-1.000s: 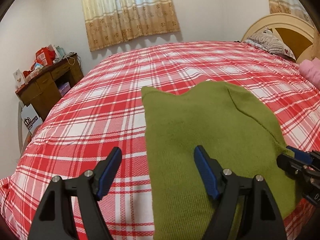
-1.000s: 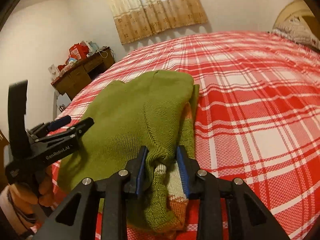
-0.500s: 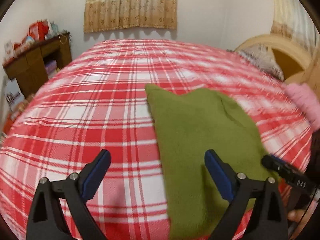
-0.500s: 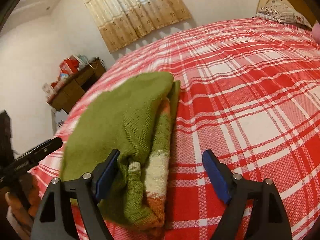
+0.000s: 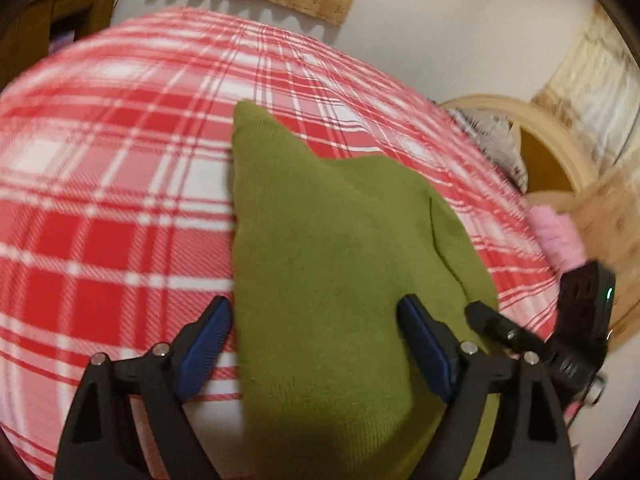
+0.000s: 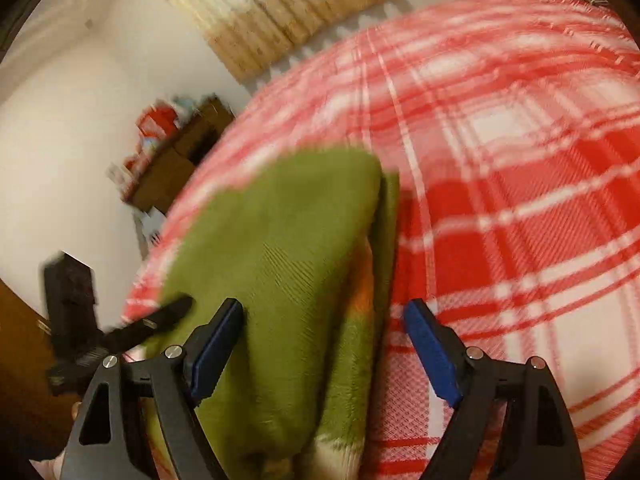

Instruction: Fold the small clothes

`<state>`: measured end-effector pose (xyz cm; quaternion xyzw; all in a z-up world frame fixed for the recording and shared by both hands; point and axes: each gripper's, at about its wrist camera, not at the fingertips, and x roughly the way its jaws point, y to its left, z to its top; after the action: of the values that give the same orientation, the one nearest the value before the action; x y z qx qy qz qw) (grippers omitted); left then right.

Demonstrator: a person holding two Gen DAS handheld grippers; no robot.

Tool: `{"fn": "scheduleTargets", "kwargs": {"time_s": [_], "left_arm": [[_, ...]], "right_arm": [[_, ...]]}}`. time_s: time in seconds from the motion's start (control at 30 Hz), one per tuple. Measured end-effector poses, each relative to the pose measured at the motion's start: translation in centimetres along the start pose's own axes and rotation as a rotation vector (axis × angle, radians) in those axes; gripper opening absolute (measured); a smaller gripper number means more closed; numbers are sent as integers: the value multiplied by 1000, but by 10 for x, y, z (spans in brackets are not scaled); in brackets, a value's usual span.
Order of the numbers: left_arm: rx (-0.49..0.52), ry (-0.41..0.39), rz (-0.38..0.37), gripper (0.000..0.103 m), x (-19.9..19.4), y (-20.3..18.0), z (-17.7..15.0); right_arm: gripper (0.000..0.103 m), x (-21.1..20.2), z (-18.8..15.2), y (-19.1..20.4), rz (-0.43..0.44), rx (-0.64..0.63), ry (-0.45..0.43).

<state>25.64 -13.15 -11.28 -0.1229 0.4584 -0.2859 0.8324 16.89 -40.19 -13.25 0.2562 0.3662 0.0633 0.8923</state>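
Red-plaid bedspread (image 5: 100, 208) carries the folded green sweater (image 5: 320, 260) lengthwise away from both spread-fingered grippers (nothing pinched).

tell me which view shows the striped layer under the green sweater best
The right wrist view: orange and cream stripes peek out along the green sweater folded edge. The left wrist view shows only its plain green top.

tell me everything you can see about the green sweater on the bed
The green sweater is a knitted olive piece, folded into a long narrow shape and lying flat on the red plaid bedspread. Along its right edge, orange and cream stripes peek out from under the top layer. Both hand-held grippers stand open over its near end, neither gripping it.
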Motion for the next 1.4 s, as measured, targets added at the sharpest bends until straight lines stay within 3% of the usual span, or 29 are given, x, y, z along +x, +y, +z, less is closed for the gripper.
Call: {"fn": "scheduleTargets", "kwargs": {"time_s": [0.1, 0.13, 0.17, 0.33, 0.5, 0.53, 0.73, 0.8, 0.83, 0.87, 0.9, 1.0, 1.03, 1.07, 1.1, 1.17, 1.23, 1.4], "left_arm": [[-9, 10, -40, 84, 0, 2, 0], [-1, 9, -45, 77, -1, 1, 0], [10, 11, -60, 75, 0, -2, -1], [42, 4, -15, 74, 5, -12, 1], [148, -23, 83, 56, -4, -34, -1], [164, -29, 99, 53, -7, -36, -3], [161, -14, 99, 47, -22, -32, -4], [164, 0, 103, 49, -17, -30, -3], [171, -1, 112, 52, -14, -29, -3], [174, -2, 119, 55, -13, -31, -3], [174, -1, 125, 62, -10, -30, -3], [172, 2, 133, 79, -2, -27, -2], [165, 2, 125, 78, 2, -25, -1], [160, 0, 107, 75, 2, -24, -1], [163, -4, 97, 68, 1, -26, -2], [194, -25, 112, 60, -4, -32, -4], [218, -45, 129, 50, -12, -37, -5], [164, -62, 96, 46, -42, -29, -4]], "right_arm": [[80, 1, -5, 7, 18, -28, 15], [72, 2, -6, 12, 13, -63, 23], [70, 3, -7, 16, -3, -88, 26], [63, 5, -5, 2, 24, -17, 16], [38, -3, -9, 49, -195, -202, -36], [32, -5, -10, 55, -190, -208, -41], [31, -15, -8, 47, -52, -81, -28], [35, -11, -9, 38, -68, -59, -27], [42, -6, -9, 35, -81, -56, -20], [56, -1, -9, 30, -86, -47, -9], [62, 4, -8, 24, -86, -23, 1], [66, 11, -5, 6, 15, 52, 3], [65, 13, -4, 5, 32, 42, 11], [50, 14, -5, 9, 29, 21, 14], [44, 15, -5, 14, 29, -3, 19], [36, 12, -6, 32, -38, -86, 6], [33, 6, -6, 47, -79, -131, -7], [32, -24, -13, 71, -8, -91, -77]]}}
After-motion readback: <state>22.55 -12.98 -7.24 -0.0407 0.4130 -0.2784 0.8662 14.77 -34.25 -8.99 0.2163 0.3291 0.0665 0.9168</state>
